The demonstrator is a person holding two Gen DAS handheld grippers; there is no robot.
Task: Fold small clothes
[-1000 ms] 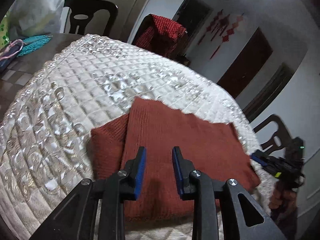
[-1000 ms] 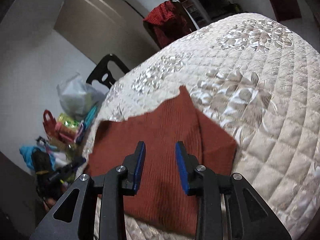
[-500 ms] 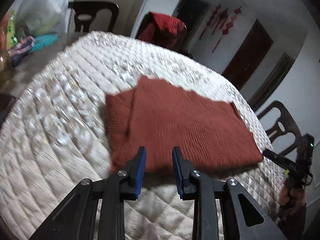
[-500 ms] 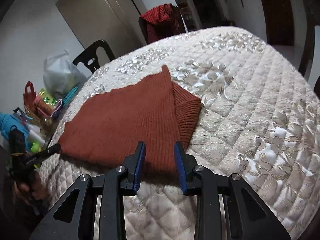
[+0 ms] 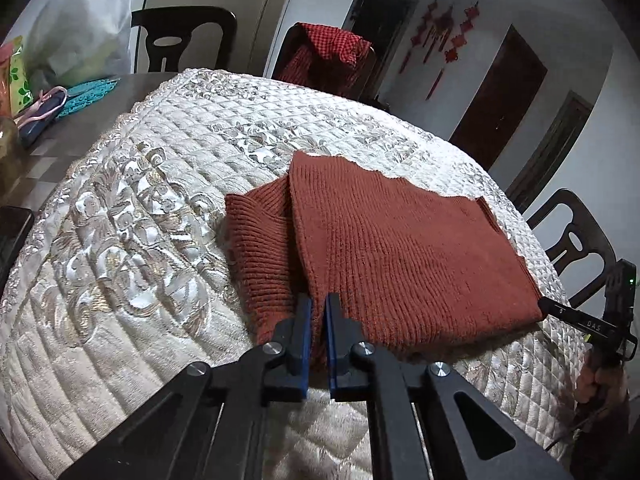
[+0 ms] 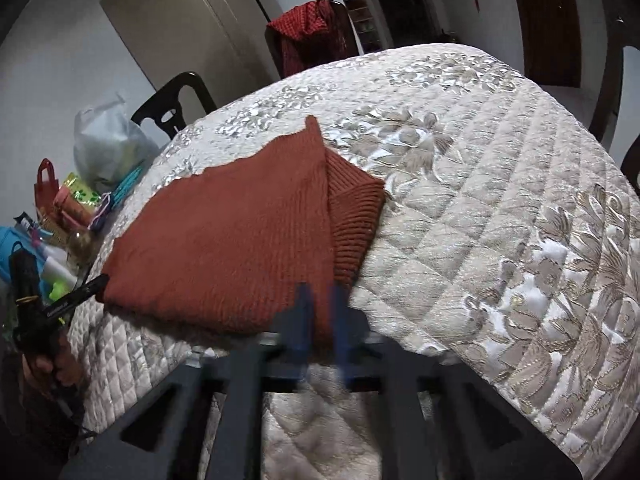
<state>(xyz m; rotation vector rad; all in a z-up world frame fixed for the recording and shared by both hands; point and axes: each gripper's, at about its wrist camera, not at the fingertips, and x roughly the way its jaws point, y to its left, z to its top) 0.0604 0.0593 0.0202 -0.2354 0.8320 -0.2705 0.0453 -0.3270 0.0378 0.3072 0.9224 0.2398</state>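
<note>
A rust-red knit sweater (image 5: 400, 248) lies folded on the quilted cream table cover (image 5: 132, 240), a ribbed part sticking out at its left end. My left gripper (image 5: 316, 300) is at the sweater's near edge. Its jaws are closing, and the blue pads pinch the fabric just right of that ribbed part. In the right wrist view the sweater (image 6: 224, 240) shows a ribbed part at its right end. My right gripper (image 6: 320, 292) is motion-blurred at the near edge. Its jaws are closing with the knit edge between the pads.
Dark chairs ring the table; one at the back (image 5: 328, 56) carries a red checked cloth. A white plastic bag (image 5: 80, 28) and colourful clutter (image 6: 76, 200) sit on the bare table end at the left. A hand holding the other gripper shows at each view's side.
Both grippers drew back from above the sweater to its near edge. Their jaws stood open in the earlier frames and have now closed onto the fabric.
</note>
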